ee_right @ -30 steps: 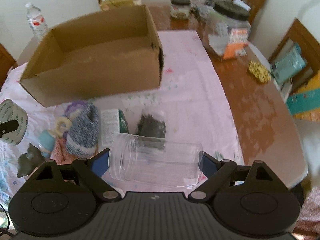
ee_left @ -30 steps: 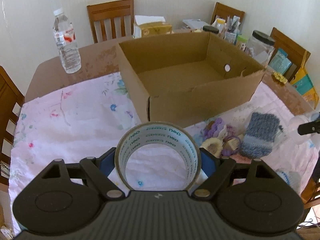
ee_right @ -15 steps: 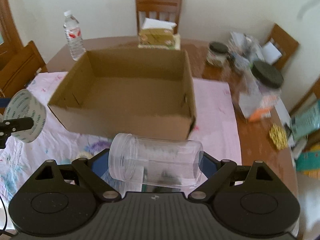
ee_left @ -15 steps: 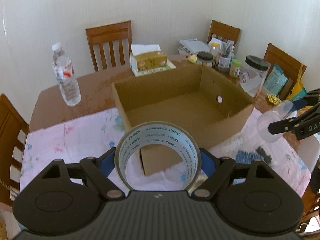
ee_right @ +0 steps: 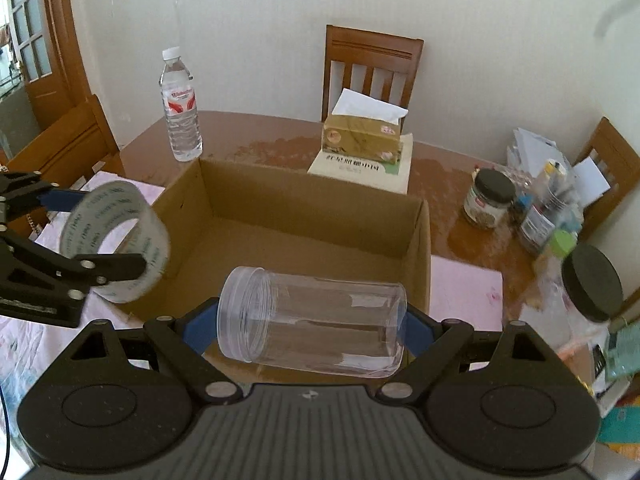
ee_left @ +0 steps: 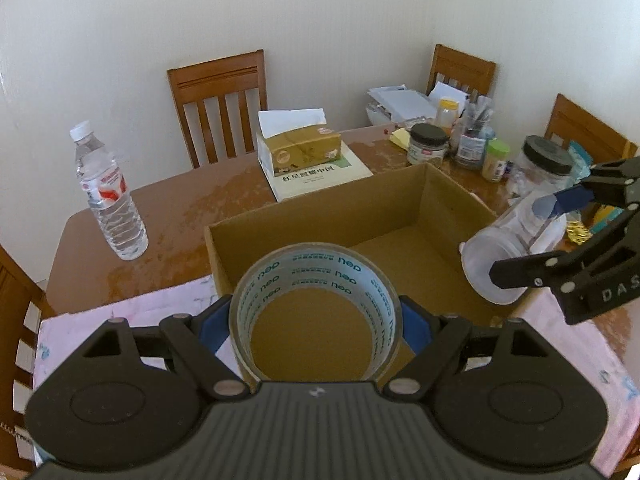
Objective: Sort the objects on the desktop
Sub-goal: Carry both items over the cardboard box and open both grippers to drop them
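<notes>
The left gripper (ee_left: 316, 322) is clamped on a roll of clear tape (ee_left: 316, 312), held on edge above the near left rim of the open cardboard box (ee_right: 304, 220). The right gripper (ee_right: 312, 320) grips an empty clear plastic jar (ee_right: 312, 320) lying sideways between its pads, over the box's near right side. The box sits on the brown table (ee_left: 192, 208), with a water bottle (ee_right: 180, 108) and a tissue box (ee_right: 362, 138) beyond it.

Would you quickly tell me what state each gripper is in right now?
Left gripper: closed on the tape roll.
Right gripper: closed on the clear plastic jar, held sideways.
</notes>
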`<state>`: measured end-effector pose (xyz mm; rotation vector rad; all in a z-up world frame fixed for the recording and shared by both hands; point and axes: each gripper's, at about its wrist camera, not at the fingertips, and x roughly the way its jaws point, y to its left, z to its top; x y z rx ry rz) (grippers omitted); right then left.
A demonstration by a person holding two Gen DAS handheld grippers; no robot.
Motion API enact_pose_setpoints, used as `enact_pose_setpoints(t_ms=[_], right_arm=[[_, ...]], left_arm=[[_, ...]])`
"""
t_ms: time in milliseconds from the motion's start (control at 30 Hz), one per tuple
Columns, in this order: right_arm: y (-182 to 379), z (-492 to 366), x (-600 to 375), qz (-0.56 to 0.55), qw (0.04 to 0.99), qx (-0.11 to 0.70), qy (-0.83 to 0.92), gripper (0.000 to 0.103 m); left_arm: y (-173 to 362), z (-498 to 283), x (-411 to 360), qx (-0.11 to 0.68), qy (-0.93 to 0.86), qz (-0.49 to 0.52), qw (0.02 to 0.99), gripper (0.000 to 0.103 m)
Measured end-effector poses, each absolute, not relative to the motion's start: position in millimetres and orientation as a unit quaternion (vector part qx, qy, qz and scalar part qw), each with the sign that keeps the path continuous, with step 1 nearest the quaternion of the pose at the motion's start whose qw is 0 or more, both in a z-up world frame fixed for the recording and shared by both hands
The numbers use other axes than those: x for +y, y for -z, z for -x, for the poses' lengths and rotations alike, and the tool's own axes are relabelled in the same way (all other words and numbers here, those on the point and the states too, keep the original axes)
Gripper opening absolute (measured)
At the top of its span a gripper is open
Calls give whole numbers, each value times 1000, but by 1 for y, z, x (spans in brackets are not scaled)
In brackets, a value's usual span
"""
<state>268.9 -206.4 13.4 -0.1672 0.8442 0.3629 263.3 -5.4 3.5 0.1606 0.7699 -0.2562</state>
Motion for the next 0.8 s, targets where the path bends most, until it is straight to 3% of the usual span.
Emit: enact_pose_setpoints(t_ms=[433,533,800], right_arm=[[18,-312,-204,95,879,433,-175,94],[21,-312,-202,99,876,435,-186,102],[13,-306,-201,117,880,416,-197,103]], left_arm=[[32,-307,-19,403,109,-91,904,85],[34,-310,-20,407,109,-95,902,86],[28,-311,-18,409,98,-85,903,89]])
